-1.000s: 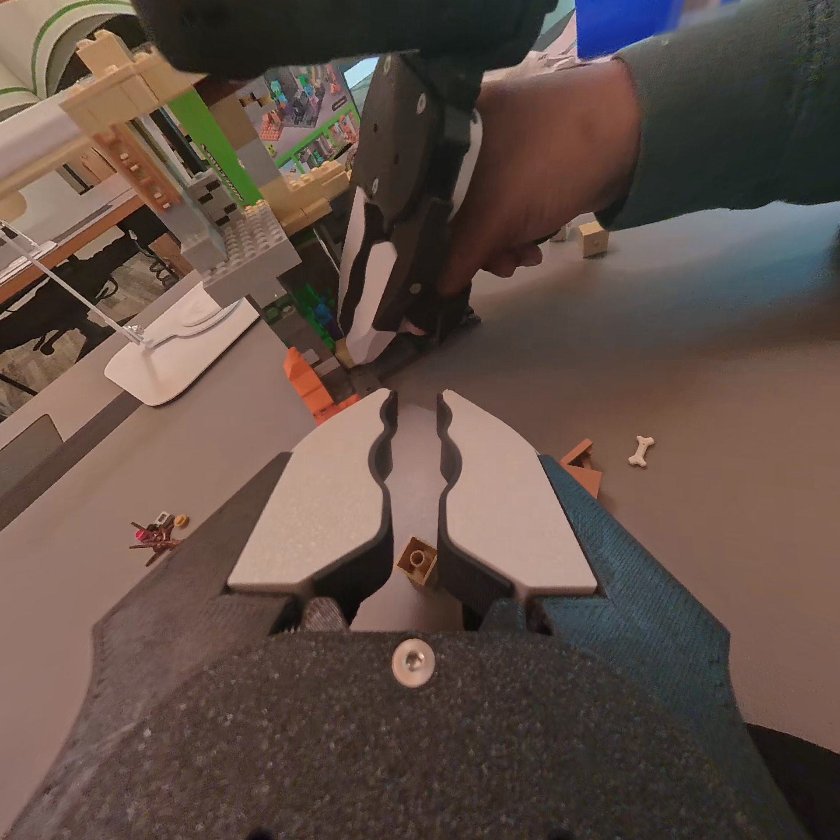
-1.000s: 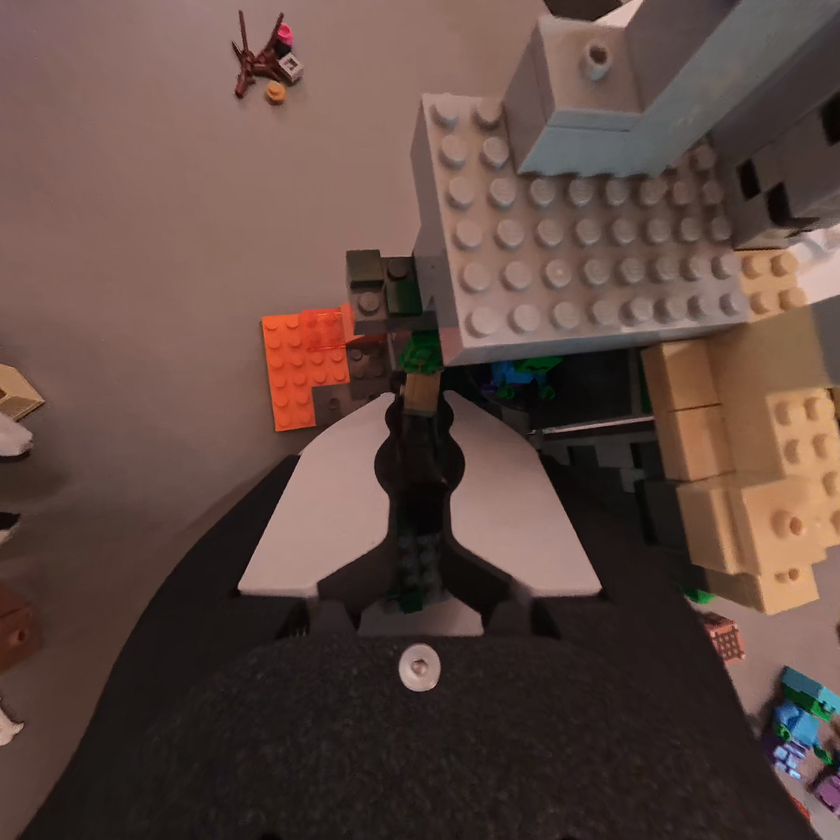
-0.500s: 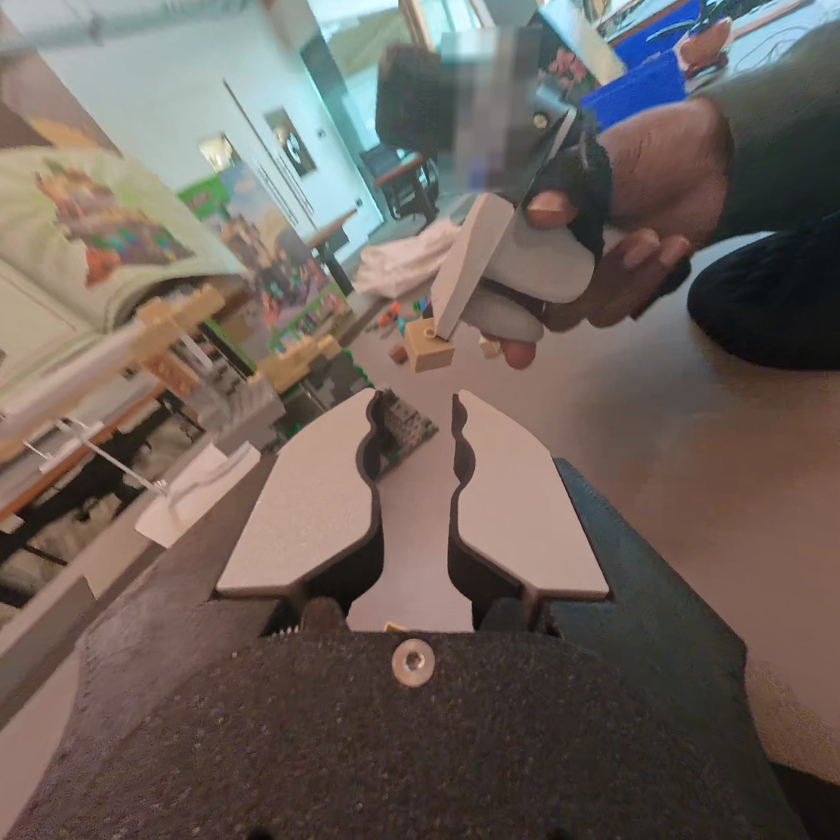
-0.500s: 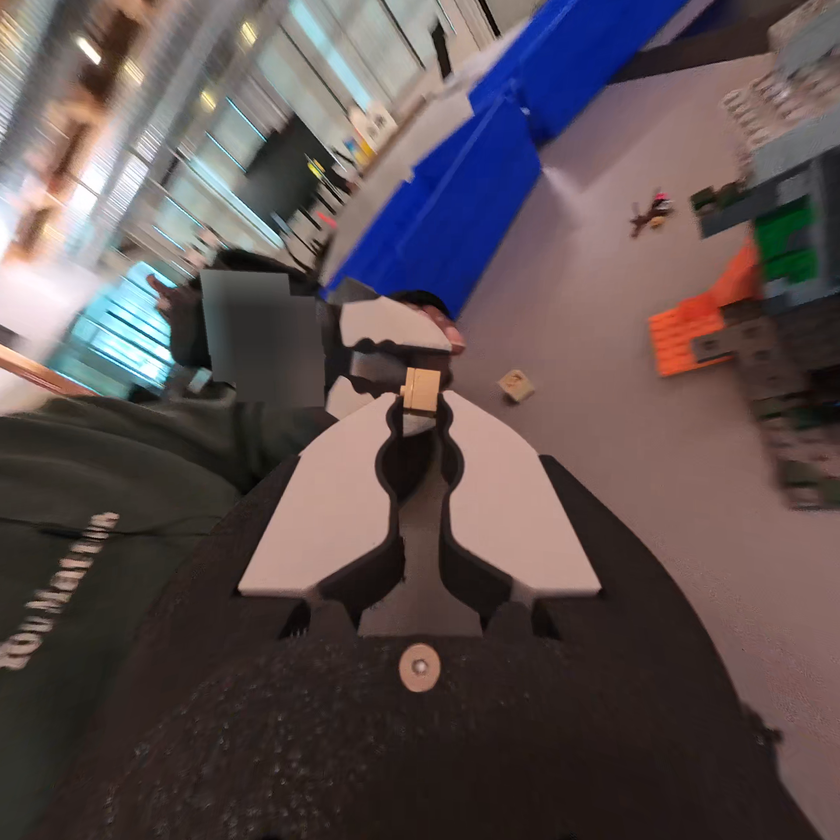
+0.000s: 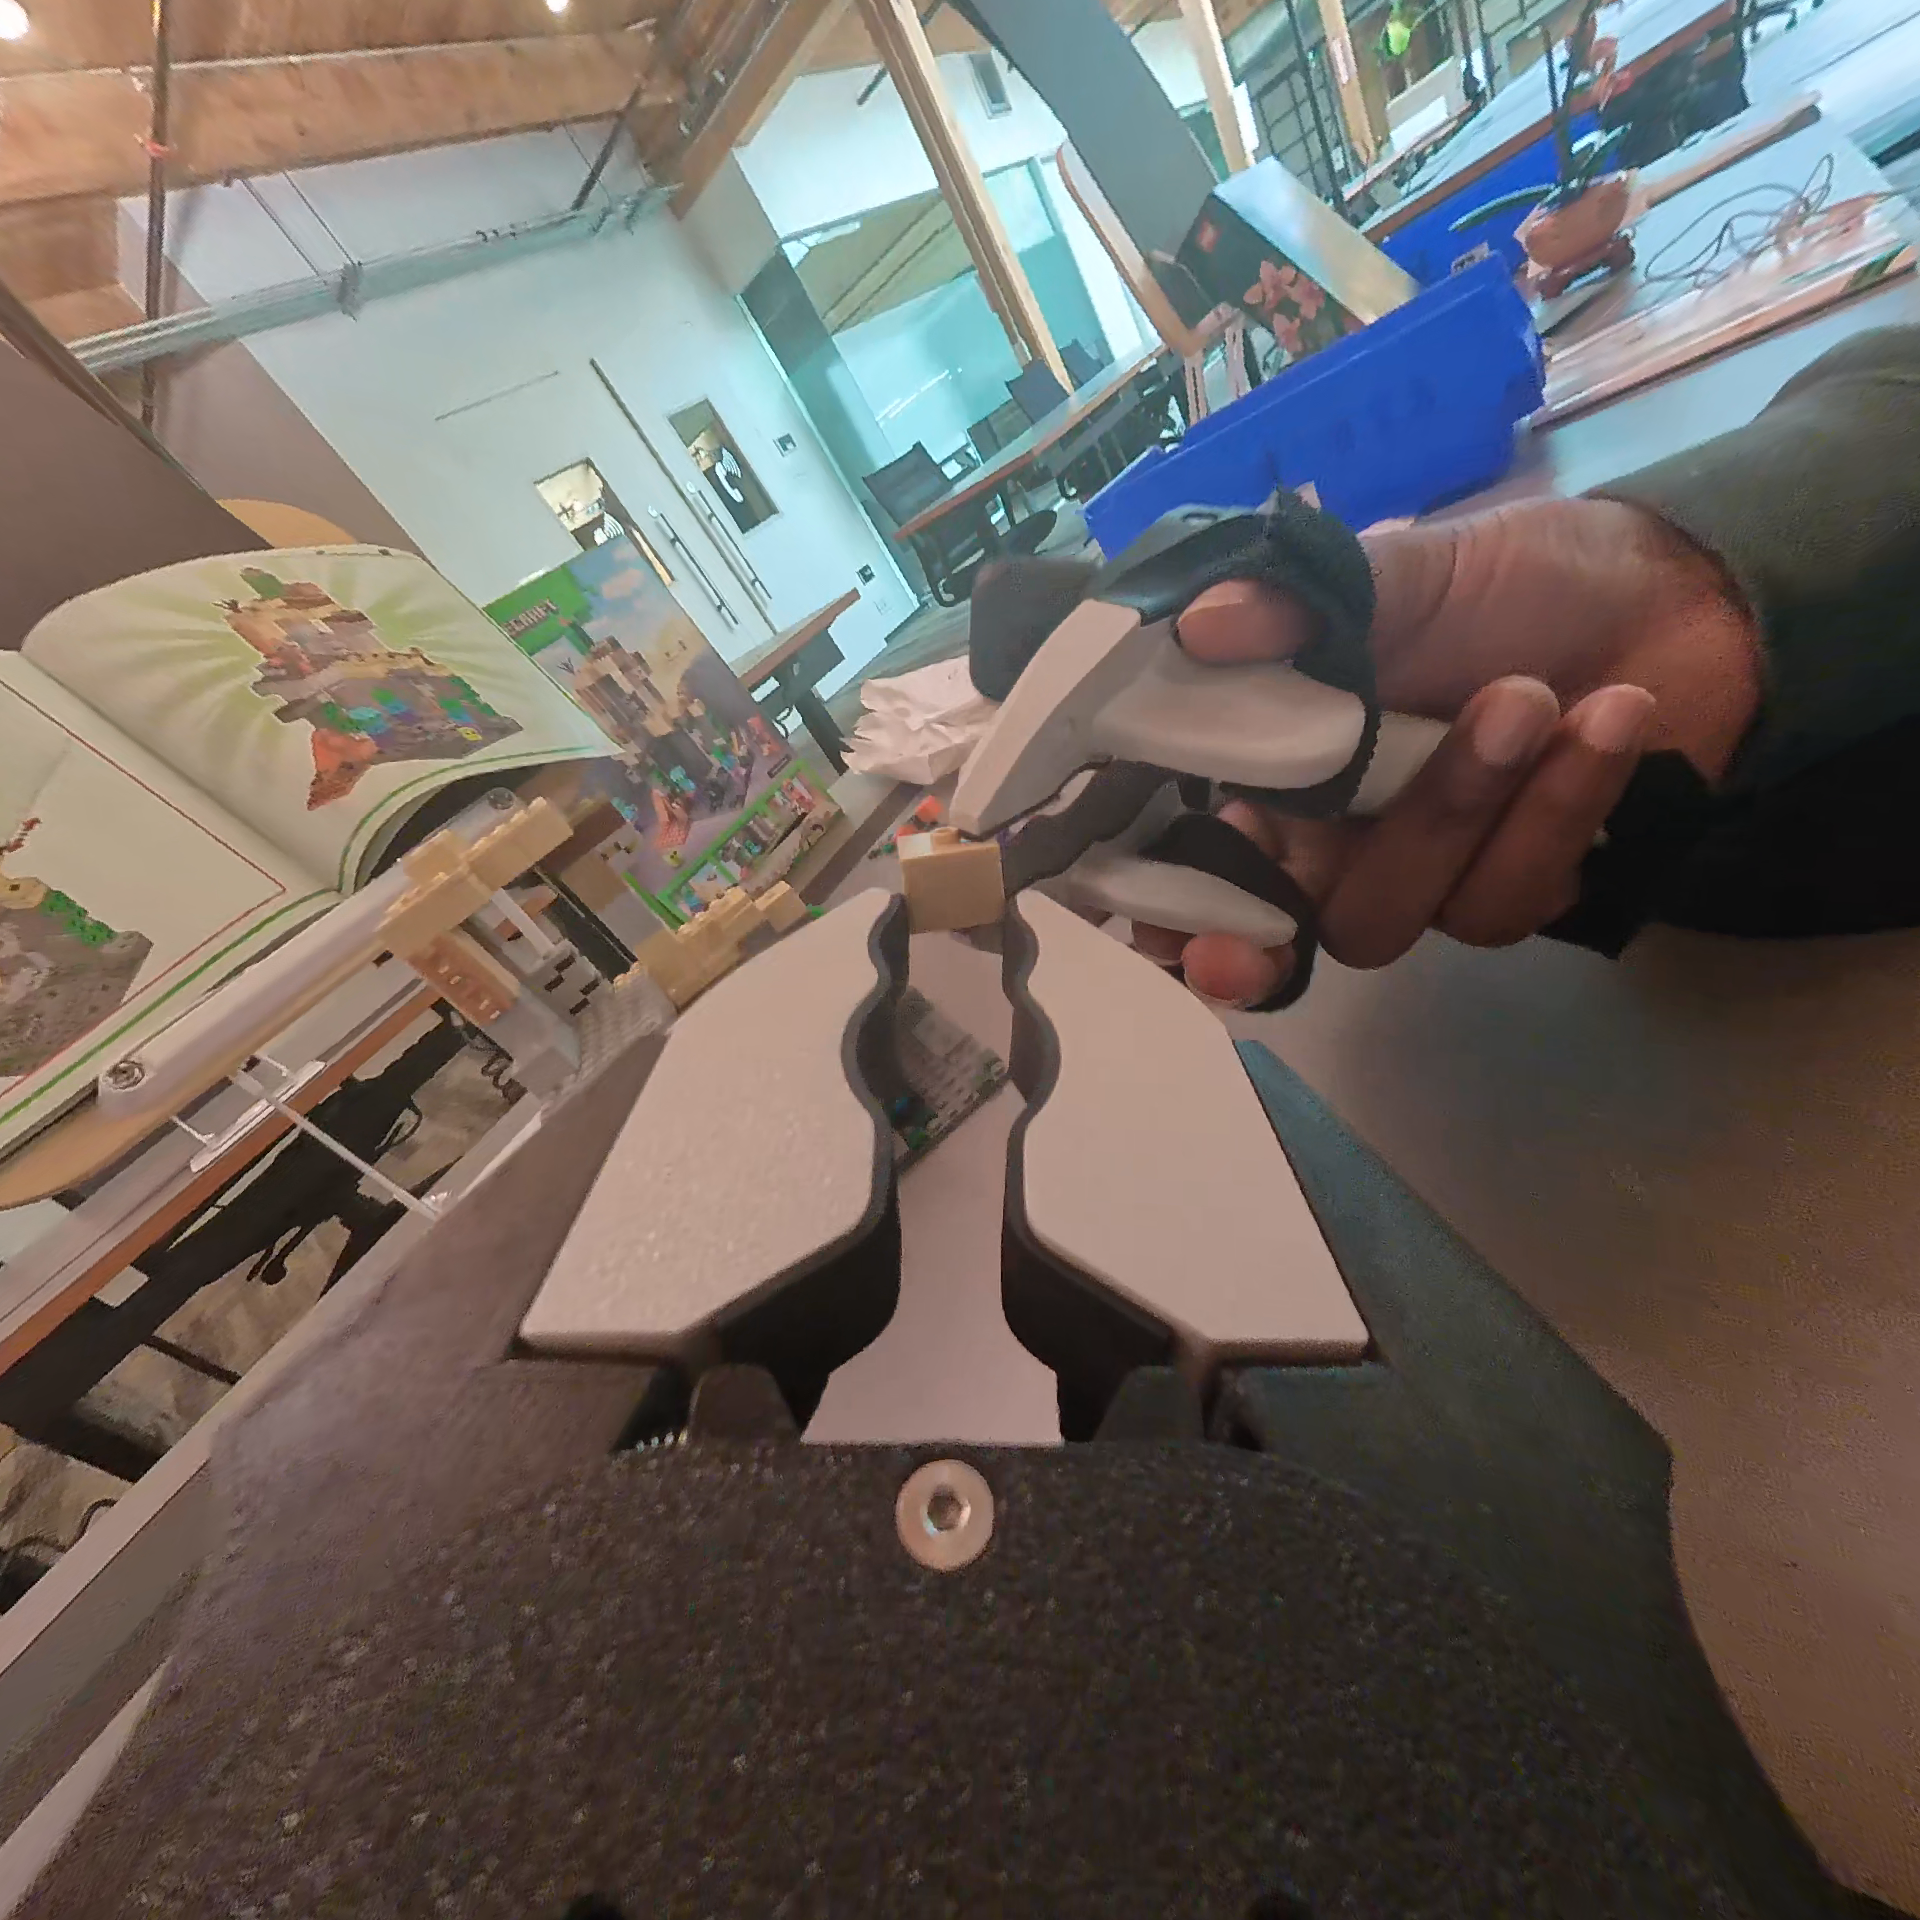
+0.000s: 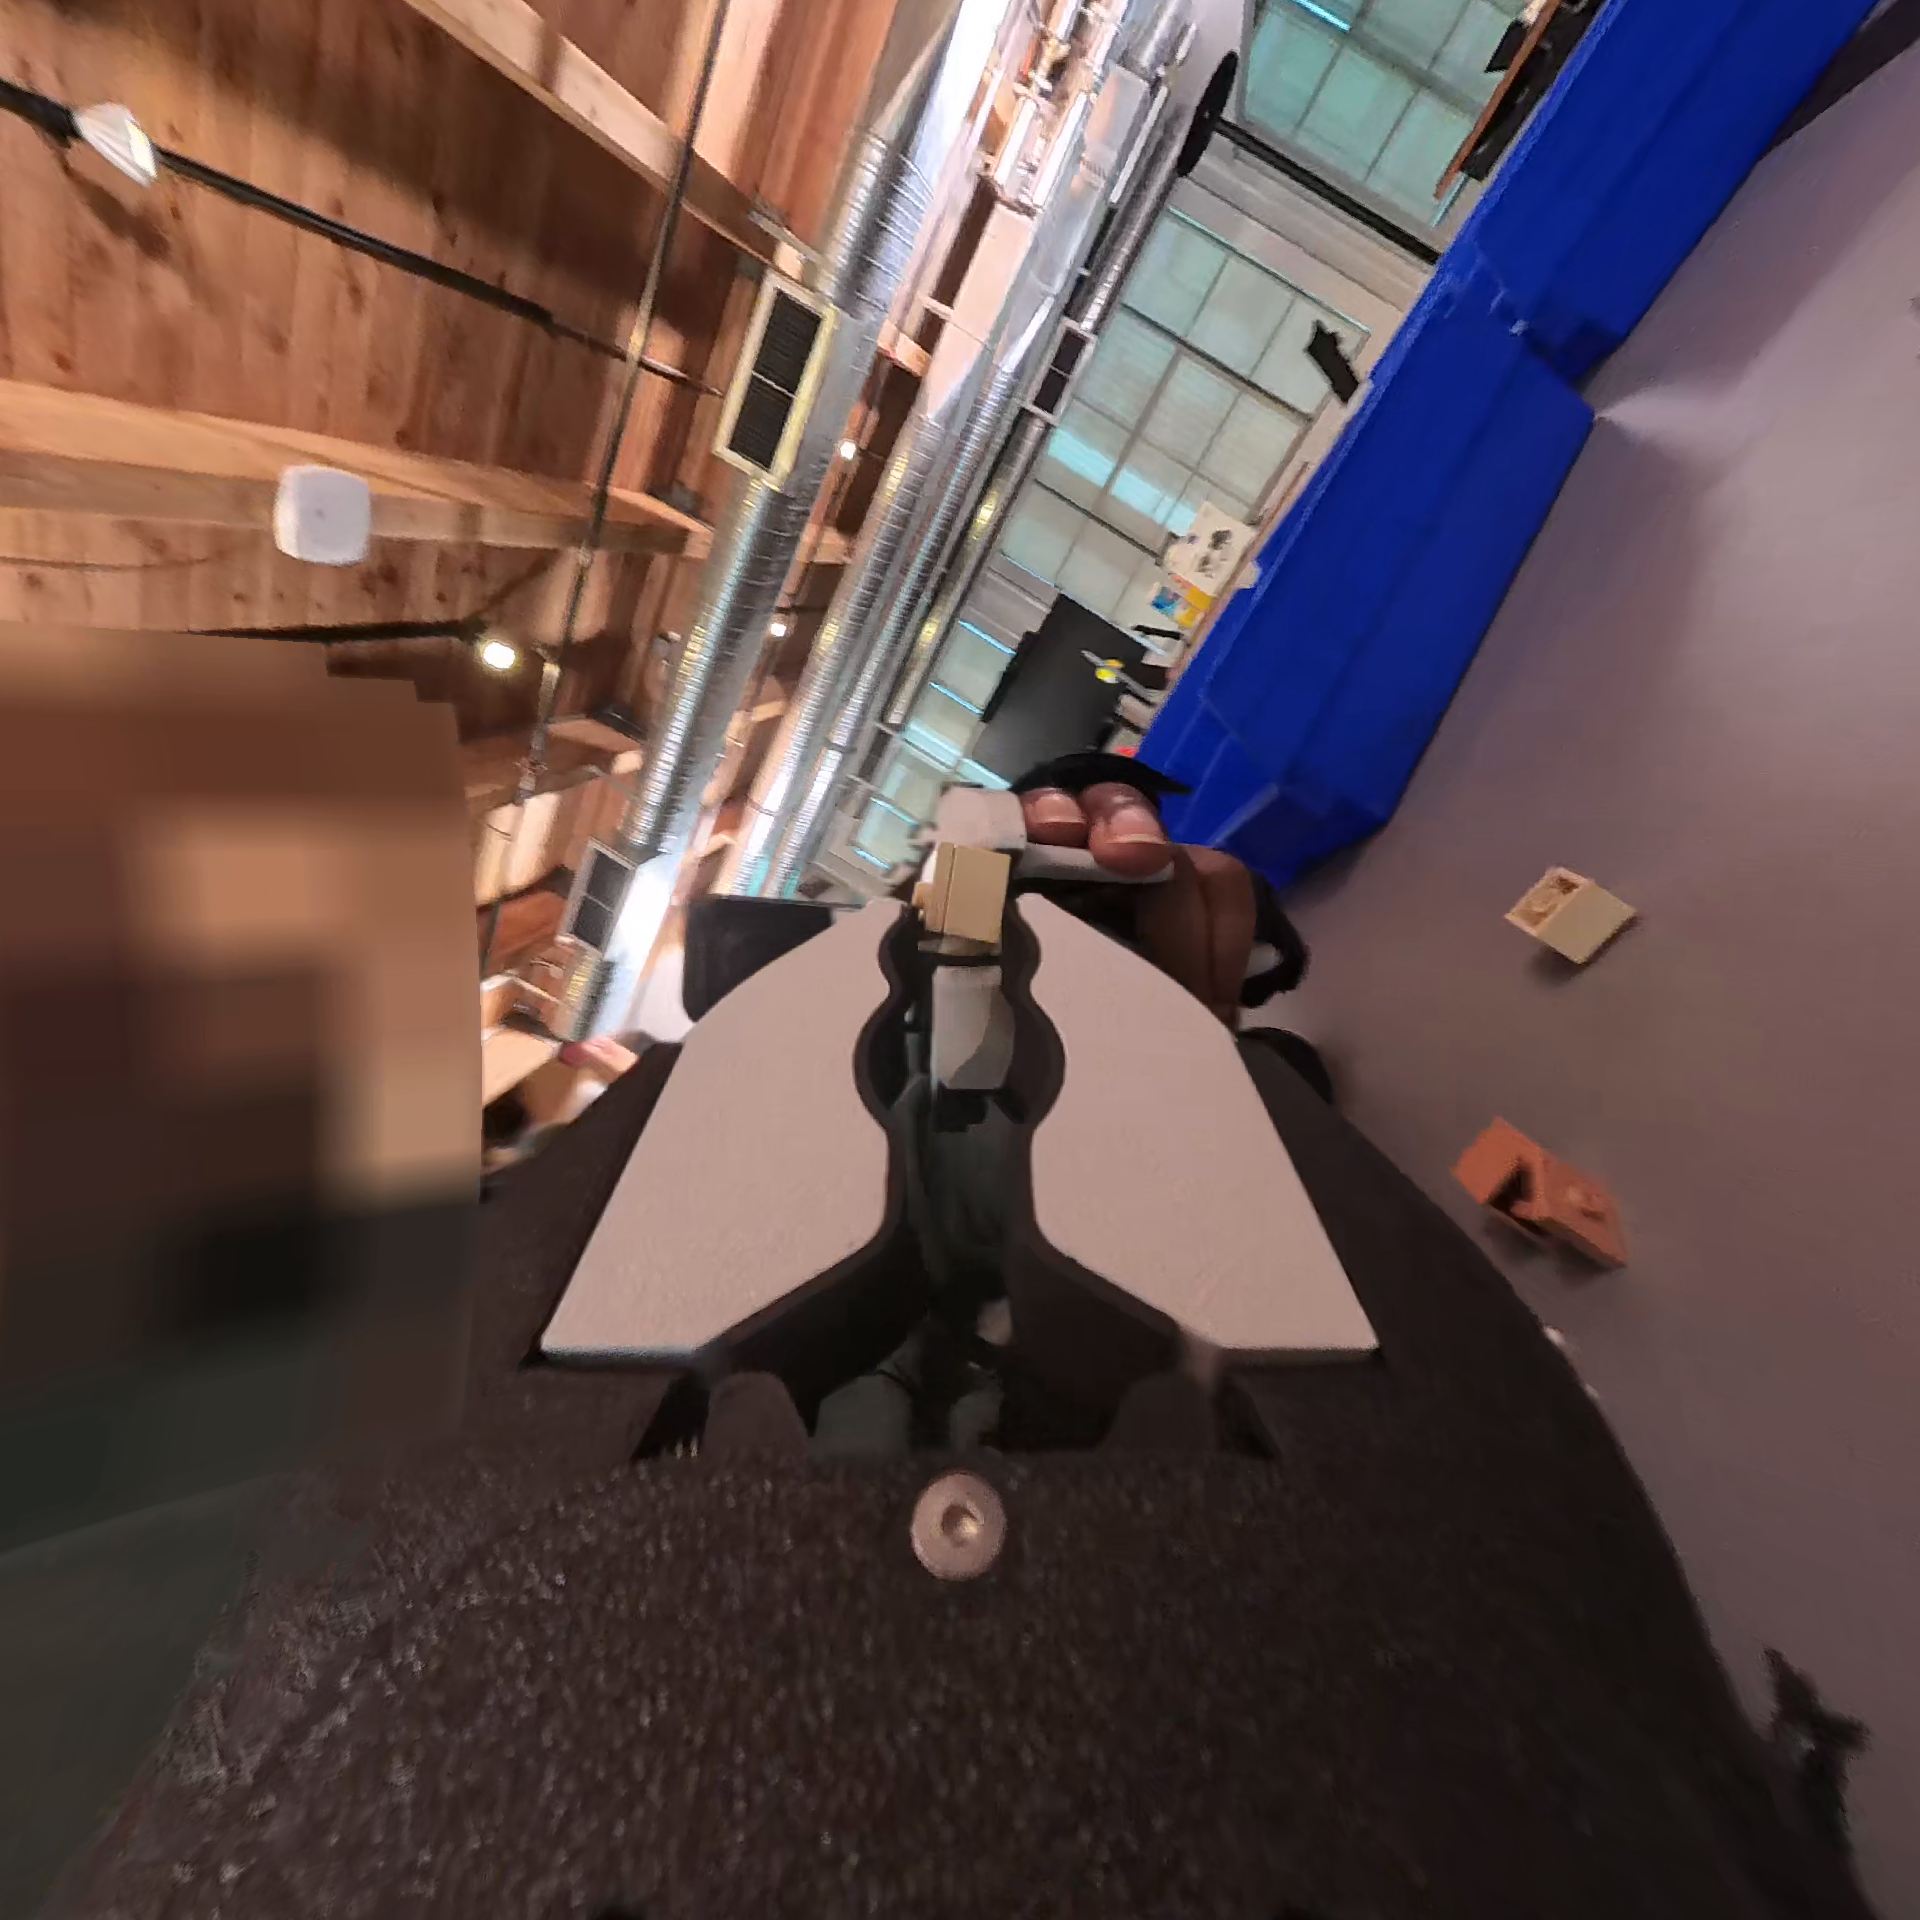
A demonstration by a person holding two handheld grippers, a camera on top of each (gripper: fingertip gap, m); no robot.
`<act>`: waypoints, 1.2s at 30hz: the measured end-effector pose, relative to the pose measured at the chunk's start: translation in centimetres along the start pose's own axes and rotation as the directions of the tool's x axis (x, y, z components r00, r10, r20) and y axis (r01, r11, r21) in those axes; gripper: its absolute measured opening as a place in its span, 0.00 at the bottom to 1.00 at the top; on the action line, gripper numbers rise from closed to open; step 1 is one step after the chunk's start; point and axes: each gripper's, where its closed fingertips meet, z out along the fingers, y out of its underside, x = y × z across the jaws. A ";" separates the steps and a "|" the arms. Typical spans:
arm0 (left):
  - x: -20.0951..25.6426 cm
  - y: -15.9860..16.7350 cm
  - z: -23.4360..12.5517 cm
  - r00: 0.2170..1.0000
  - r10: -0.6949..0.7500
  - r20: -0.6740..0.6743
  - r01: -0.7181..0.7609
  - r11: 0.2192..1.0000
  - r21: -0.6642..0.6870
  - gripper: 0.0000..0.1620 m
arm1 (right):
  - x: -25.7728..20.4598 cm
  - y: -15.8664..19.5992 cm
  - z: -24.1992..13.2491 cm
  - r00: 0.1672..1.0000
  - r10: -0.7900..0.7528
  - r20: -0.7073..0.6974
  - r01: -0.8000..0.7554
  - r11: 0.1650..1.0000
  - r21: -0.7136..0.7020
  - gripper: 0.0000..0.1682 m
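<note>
Your right hand-held gripper (image 6: 957, 914) is clamping a small tan brick (image 6: 966, 891) at its fingertips, holding it in the air above the grey counter (image 6: 1714, 727). Your left hand-held gripper (image 5: 954, 925) is meeting it tip to tip, its jaws sitting slightly apart on either side of that same tan brick (image 5: 951, 883); whether they are pressing on it I cannot tell. Lying on the counter well below are a loose tan piece (image 6: 1569, 914) and a brown piece (image 6: 1543, 1195), apart from each other. A brick-built model (image 5: 582, 935) and an open instruction booklet (image 5: 208, 748) are standing off to your left.
</note>
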 end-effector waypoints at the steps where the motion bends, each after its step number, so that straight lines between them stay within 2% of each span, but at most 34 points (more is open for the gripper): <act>1: 0.0 0.3 0.1 1.000 0.002 -0.005 -0.002 1.000 -0.017 0.10 | 0.4 -0.1 -0.3 0.997 -0.059 -0.054 0.058 0.998 -0.017 0.10; 3: 0.0 1.1 0.3 1.000 -0.004 -0.006 0.004 0.997 -0.074 0.10 | 1.3 -0.4 -1.0 0.956 -0.221 -0.193 0.211 0.975 -0.074 0.12; 5: -0.1 2.1 0.5 1.000 -0.006 -0.004 0.005 0.991 -0.135 0.10 | 2.1 -0.4 -1.6 0.871 -0.376 -0.317 0.337 0.926 -0.171 0.15; 7: 0.0 2.8 0.6 1.000 -0.003 -0.006 0.002 0.984 -0.177 0.10 | 2.7 -0.1 -1.7 0.792 -0.477 -0.380 0.408 0.878 -0.250 0.18; 12: 0.7 4.1 0.9 0.998 0.061 -0.025 -0.066 0.962 -0.264 0.10 | 3.9 0.3 -1.3 0.666 -0.590 -0.455 0.477 0.807 -0.349 0.18; 15: 1.0 4.1 1.0 0.994 0.099 -0.035 -0.105 0.956 -0.274 0.10 | 4.3 0.3 -1.4 0.640 -0.605 -0.474 0.480 0.796 -0.368 0.11; 18: 1.2 4.0 1.0 0.994 0.102 -0.041 -0.109 0.958 -0.264 0.10 | 4.2 0.5 -1.5 0.662 -0.590 -0.463 0.462 0.807 -0.368 0.10; 23: 1.2 3.0 1.0 0.990 0.143 -0.013 -0.143 0.972 -0.187 0.10 | 3.3 0.7 -1.3 0.839 -0.402 -0.366 0.332 0.912 -0.239 0.10; 27: 1.4 2.7 1.0 0.991 0.134 -0.014 -0.134 0.978 -0.157 0.11 | 3.1 0.9 -1.3 0.924 -0.256 -0.283 0.214 0.962 -0.172 0.10; 30: 1.7 2.6 0.9 0.992 0.124 -0.038 -0.129 0.980 -0.154 0.10 | 2.9 1.2 -1.5 0.947 -0.213 -0.239 0.172 0.968 -0.180 0.10; 36: 2.0 2.8 0.8 0.992 0.112 -0.056 -0.121 0.975 -0.184 0.10 | 3.1 1.4 -1.6 0.911 -0.300 -0.283 0.244 0.945 -0.216 0.10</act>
